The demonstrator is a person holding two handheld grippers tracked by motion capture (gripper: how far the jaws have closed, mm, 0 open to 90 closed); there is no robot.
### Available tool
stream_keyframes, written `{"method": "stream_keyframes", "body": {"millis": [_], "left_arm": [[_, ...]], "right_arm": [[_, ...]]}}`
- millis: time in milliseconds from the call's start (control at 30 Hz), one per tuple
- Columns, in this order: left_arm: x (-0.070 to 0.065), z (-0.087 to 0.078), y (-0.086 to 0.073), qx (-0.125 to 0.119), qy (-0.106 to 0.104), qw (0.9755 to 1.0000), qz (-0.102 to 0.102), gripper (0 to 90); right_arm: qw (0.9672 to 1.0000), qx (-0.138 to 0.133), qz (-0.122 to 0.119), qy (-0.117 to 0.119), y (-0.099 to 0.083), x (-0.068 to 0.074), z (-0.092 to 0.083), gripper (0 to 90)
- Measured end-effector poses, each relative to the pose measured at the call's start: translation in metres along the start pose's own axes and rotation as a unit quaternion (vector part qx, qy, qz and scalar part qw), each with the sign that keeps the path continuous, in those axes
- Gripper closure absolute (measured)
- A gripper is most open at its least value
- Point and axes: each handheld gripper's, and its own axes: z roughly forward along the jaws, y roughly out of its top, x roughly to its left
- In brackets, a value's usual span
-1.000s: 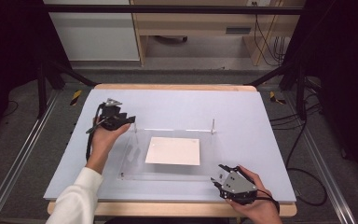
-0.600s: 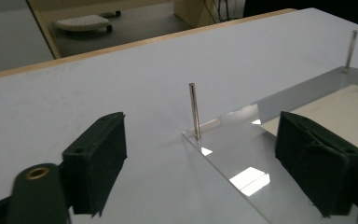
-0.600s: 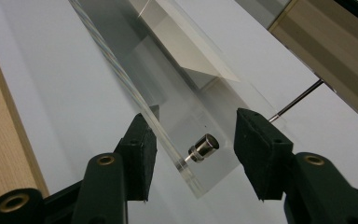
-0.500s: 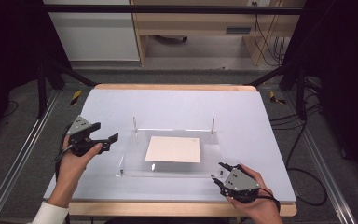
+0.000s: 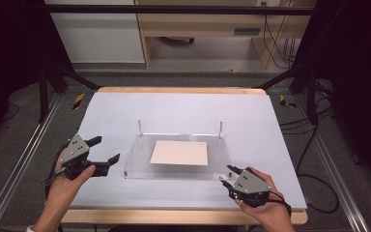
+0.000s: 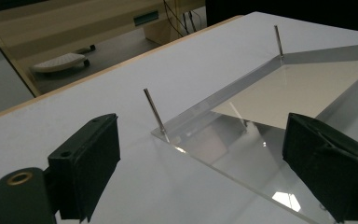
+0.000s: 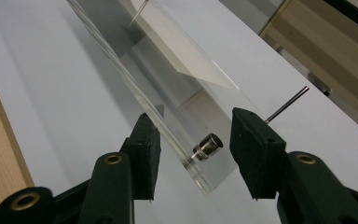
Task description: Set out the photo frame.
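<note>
Since the earlier frames the left gripper [image 5: 101, 150] has drawn back from the plate's far left pin to the table's left side, its jaws opening wide and now empty. Nearest, the right gripper [image 5: 228, 175] sits at the near right corner of the clear acrylic plate [image 5: 140, 164]; its jaws have been closing and straddle the plate's edge and a small metal standoff [image 7: 206, 146], pads not yet touching. Farther off, a cream sheet [image 5: 179, 152] lies on the plate, with two thin metal pins [image 5: 139, 126] upright at its far corners.
</note>
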Motion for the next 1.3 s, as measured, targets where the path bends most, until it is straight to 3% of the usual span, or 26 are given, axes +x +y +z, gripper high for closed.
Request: {"method": "stream_keyframes", "body": {"millis": [300,567,867,1067,1233,1300], "left_arm": [[-0.004,-0.014,0.014,-0.023,-0.011,0.9996,0.014,10.9],[-0.014,-0.025,0.033,-0.03,-0.027,0.9981,0.048,13.3],[-0.026,-0.024,0.05,-0.013,-0.036,0.9955,0.086,14.3],[-0.031,-0.021,0.057,-0.005,-0.036,0.9937,0.106,14.2],[-0.038,-0.018,0.059,0.003,-0.032,0.991,0.13,15.4],[-0.042,-0.015,0.058,0.012,-0.028,0.9888,0.146,18.0]], "right_arm": [[0.9996,0.002,0.026,0.011,0.011,-0.013,-0.002,53.7],[0.999,0.01,0.039,0.021,0.024,-0.024,-0.003,55.0],[0.997,0.006,0.067,0.037,0.037,-0.042,-0.002,56.4],[0.9963,0.012,0.072,0.045,0.044,-0.049,-0.001,56.8],[0.9961,0.012,0.072,0.05,0.047,-0.051,0.002,57.1],[0.996,0.011,0.072,0.052,0.048,-0.051,0.003,57.1]]}}
